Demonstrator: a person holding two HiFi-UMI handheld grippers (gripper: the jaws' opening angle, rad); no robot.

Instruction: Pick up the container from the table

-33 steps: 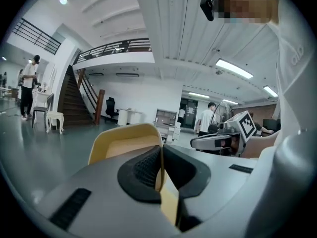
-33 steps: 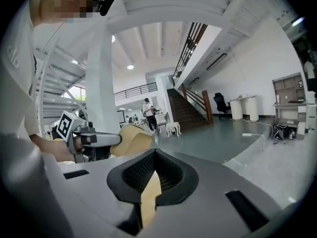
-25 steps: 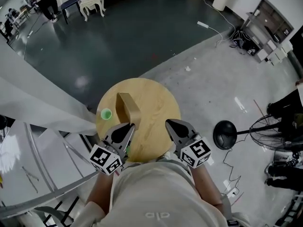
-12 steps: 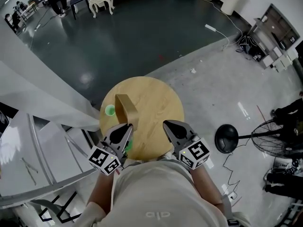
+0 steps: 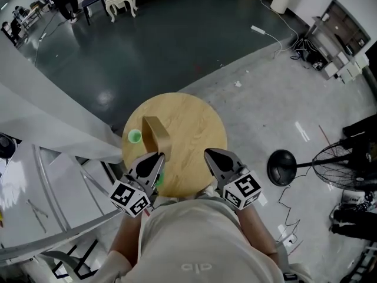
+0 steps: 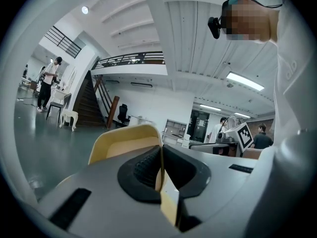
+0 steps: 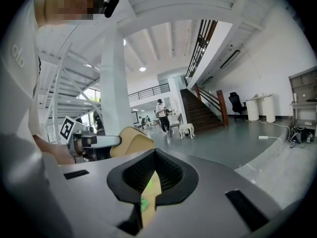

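One container (image 5: 156,134) wall pinched in left tool (image 5: 160,156), right tool (image 5: 208,152) closed, empty

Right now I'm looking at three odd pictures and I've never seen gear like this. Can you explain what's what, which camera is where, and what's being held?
There is no robot here. A person holds a hand tool in each hand, and each tool ends in a two-finger claw. The overhead picture comes from a camera on the person's head, looking down. It shows the left claw, the right claw, and the cubes with black and white squares, which are part of the tools. The other two pictures come from a camera riding on each claw, looking along its fingers.

Below is a round wooden table with a tan container and a small green round thing beside it. The left claw is pinched shut on the container's thin wall. I cannot tell whether the container is lifted off the table. The right claw looks shut and holds nothing.
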